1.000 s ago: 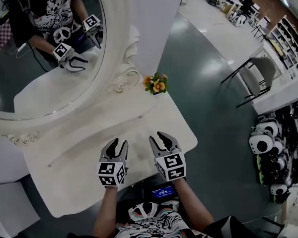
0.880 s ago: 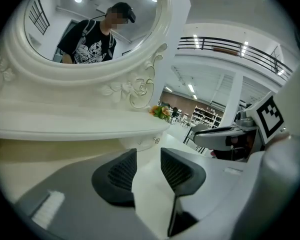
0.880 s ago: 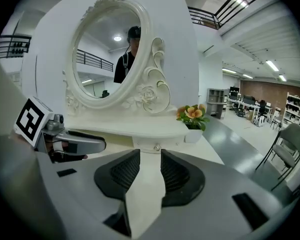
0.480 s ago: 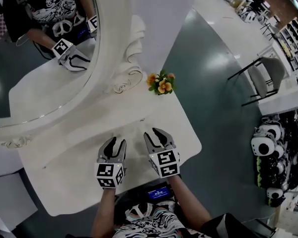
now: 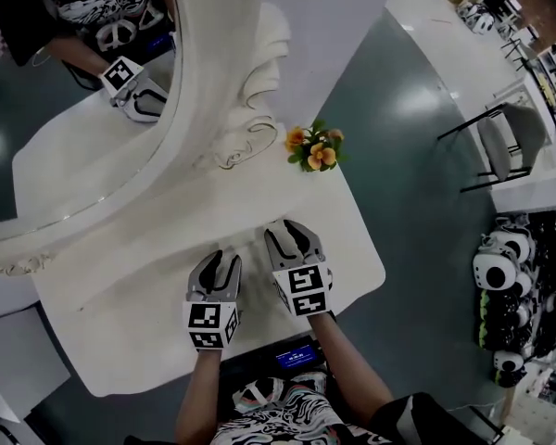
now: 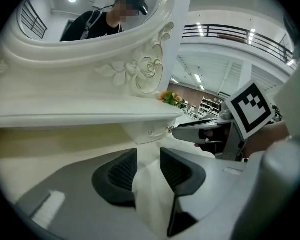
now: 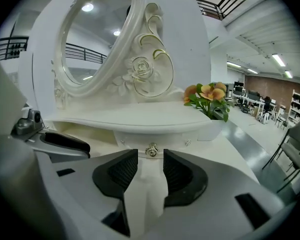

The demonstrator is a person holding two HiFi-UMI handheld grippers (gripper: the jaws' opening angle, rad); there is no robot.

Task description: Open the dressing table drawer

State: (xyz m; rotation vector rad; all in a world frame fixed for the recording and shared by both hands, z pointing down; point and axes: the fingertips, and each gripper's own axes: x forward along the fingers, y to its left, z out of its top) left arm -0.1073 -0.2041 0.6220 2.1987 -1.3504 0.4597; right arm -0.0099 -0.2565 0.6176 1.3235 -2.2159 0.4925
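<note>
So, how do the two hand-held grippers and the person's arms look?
The left hand-held gripper and the right hand-held gripper match: grey shells, black ribbed pads, a white cube with black square markers at the back. The right one's jaws are opening, empty. The person wears a black-and-white patterned short-sleeved shirt.

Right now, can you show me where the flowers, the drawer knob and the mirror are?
flowers (image 7: 208, 93): right gripper view, on an orange bloom.
drawer knob (image 7: 152, 150): right gripper view, on the shiny metal middle.
mirror (image 7: 91, 39): right gripper view, on the glass inside the frame.
</note>
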